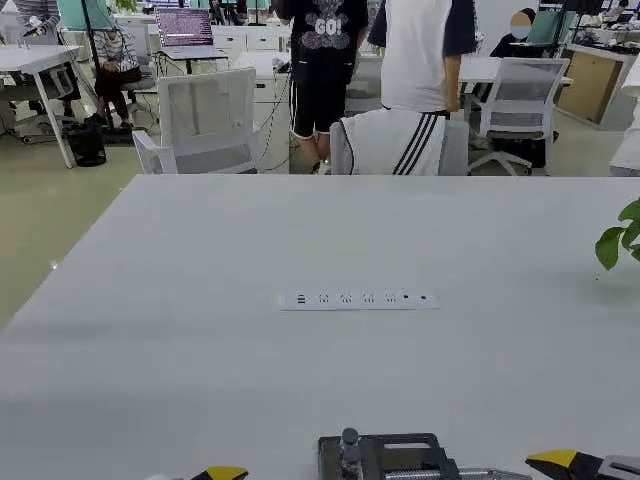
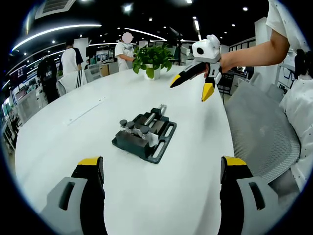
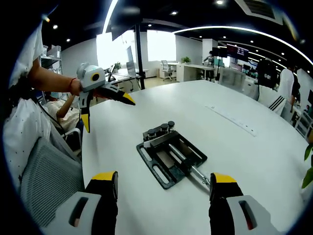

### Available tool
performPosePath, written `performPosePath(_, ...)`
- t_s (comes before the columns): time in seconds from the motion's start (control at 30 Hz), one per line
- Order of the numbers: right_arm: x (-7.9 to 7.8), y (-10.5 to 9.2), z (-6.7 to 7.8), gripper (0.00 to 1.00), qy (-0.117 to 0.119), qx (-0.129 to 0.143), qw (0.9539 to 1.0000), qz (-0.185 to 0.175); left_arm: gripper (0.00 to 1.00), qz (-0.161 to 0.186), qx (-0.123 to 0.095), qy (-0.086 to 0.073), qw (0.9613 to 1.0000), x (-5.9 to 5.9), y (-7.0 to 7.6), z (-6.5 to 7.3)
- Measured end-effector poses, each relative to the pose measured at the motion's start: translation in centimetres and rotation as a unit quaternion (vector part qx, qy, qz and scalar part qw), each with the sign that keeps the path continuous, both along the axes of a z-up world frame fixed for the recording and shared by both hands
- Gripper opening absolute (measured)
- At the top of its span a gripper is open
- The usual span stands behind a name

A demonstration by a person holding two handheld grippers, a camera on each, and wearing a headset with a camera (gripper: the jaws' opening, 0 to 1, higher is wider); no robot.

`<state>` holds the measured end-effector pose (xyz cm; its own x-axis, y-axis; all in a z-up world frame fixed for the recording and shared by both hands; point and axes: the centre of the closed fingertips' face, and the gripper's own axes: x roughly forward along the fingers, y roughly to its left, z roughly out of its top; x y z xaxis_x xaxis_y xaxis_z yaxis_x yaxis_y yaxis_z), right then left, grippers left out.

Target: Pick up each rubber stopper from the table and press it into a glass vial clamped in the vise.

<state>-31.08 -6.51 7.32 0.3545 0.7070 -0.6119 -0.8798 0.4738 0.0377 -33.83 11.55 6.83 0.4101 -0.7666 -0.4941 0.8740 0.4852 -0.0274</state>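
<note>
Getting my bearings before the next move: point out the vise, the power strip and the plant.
vise (image 2: 138,143): left gripper view, dark body.
power strip (image 1: 358,299): head view, its middle.
plant (image 2: 152,56): left gripper view, leaves.

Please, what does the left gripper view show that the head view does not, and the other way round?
The left gripper view adds a whole look at the right gripper, held up with its jaws open, the white pot under the plant, and a grey mesh chair beside the table. The head view adds an open laptop on a far desk and a plain look at the sockets of the power strip. Both share the white table, the vise and leaves of the plant.
</note>
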Motion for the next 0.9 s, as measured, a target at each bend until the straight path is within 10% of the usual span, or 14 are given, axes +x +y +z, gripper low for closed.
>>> performPosePath(0.9,0.40,0.25,0.38,0.76,-0.005,0.005,1.0000,0.001,0.99,-0.005,0.003,0.000,1.0000,0.21,0.30,-0.47)
